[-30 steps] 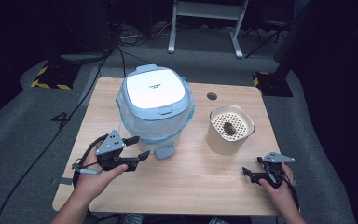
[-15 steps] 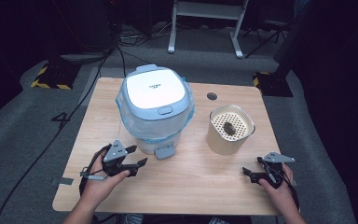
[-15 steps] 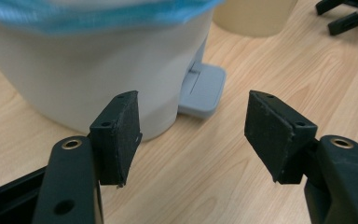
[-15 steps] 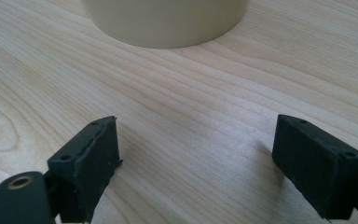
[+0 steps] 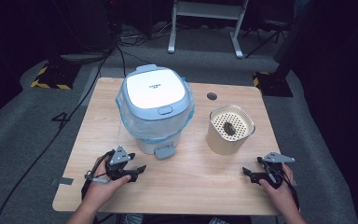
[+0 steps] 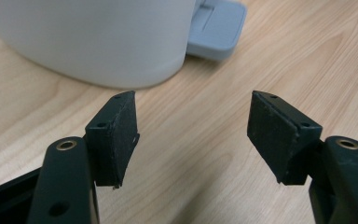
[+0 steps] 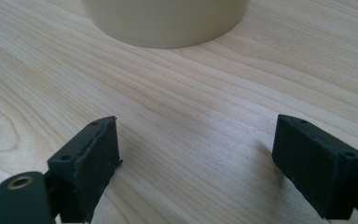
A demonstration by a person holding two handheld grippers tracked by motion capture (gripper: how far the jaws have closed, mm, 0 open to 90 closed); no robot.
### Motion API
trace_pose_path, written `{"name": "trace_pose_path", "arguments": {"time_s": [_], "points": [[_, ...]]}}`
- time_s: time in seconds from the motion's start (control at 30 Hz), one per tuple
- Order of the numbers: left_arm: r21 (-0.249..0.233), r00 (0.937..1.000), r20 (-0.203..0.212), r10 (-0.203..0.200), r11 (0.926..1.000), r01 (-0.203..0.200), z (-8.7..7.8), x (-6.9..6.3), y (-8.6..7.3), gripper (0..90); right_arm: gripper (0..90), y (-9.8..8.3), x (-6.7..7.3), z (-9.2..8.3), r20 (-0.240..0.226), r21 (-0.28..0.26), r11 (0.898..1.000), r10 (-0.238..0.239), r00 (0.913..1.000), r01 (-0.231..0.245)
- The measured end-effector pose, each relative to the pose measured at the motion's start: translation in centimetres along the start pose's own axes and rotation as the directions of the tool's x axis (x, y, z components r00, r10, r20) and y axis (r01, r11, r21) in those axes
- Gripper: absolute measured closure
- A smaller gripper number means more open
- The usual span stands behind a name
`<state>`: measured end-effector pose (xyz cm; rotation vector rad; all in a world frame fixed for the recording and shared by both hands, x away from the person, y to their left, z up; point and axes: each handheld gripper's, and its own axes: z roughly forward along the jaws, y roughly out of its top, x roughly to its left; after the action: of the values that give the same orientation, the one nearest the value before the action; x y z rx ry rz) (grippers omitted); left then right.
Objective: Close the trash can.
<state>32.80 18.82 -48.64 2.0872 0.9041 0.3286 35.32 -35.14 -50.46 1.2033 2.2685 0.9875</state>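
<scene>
A small white bin [image 5: 154,109] with a pale blue lid and a plastic liner stands mid-table, its blue foot pedal [image 5: 164,151] facing me. To its right sits a beige container [image 5: 229,129] with a perforated top and something dark on it. My left gripper [image 5: 137,171] rests low at the table's front left, open and empty, with the bin's base [image 6: 98,42] and pedal [image 6: 216,28] just ahead. My right gripper [image 5: 247,173] rests at the front right, open and empty, facing the beige container's base [image 7: 165,21].
The wooden table [image 5: 200,182] has a dark round hole [image 5: 211,96] near its back edge. Cables run over the grey floor at the left. A white stand [image 5: 205,18] is behind the table.
My left gripper has dropped from raised above the table to resting low near the front edge, pulled slightly back. The right gripper has stayed put.
</scene>
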Motion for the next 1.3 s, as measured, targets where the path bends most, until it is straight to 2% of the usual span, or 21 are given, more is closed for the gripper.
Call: {"name": "trace_pose_path", "arguments": {"time_s": [0.07, 0.1, 0.33, 0.43, 0.5, 0.6, 0.67, 1.3], "points": [[0.029, 1.0000, 0.000, -0.003, 0.9996, 0.003, 0.2, 0.0, -0.2, 32.4, 15.0, 0.0, 0.0, 0.0, 0.000, 0.000, 1.000, 0.000, 1.0000, 0.000], [0.044, 0.9999, -0.008, 0.012, 0.9990, -0.012, 0.3, 0.0, -0.3, 32.5, 14.9, 0.0, 0.0, 0.0, 0.000, 0.000, 1.000, 0.000, 1.0000, 0.000], [0.093, 0.9992, -0.022, 0.033, 0.9952, -0.031, 0.9, -0.2, -0.5, 30.3, 14.9, 0.0, 0.0, 0.0, 0.000, 0.000, 1.000, 0.000, 1.0000, 0.000], [0.119, 0.9979, -0.041, 0.050, 0.9918, -0.045, 1.2, -0.1, -0.6, 28.1, 14.9, 0.0, 0.0, 0.0, 0.000, 0.000, 1.000, 0.000, 1.0000, 0.000], [0.144, 0.9971, -0.059, 0.049, 0.9888, -0.040, 1.4, -0.1, -0.7, 25.4, 15.0, 0.0, 0.0, 0.0, 0.000, 0.000, 1.000, 0.000, 1.0000, 0.000], [0.134, 0.9981, -0.057, 0.024, 0.9909, -0.017, 1.5, 0.2, -0.8, 20.8, 14.9, 0.0, 0.0, 0.0, 0.000, 0.000, 1.000, 0.000, 1.0000, 0.000], [0.125, 0.9978, -0.063, 0.019, 0.9921, -0.011, 1.7, 0.3, -0.9, 14.5, 15.0, 0.0, 0.0, 0.0, 0.000, 0.000, 1.000, 0.000, 1.0000, 0.000], [0.129, 0.9980, -0.059, 0.024, 0.9916, -0.016, 1.8, 0.3, -0.9, 12.4, 14.9, 0.0, 0.0, 0.0, 0.000, 0.000, 1.000, 0.000, 1.0000, 0.000]]}}
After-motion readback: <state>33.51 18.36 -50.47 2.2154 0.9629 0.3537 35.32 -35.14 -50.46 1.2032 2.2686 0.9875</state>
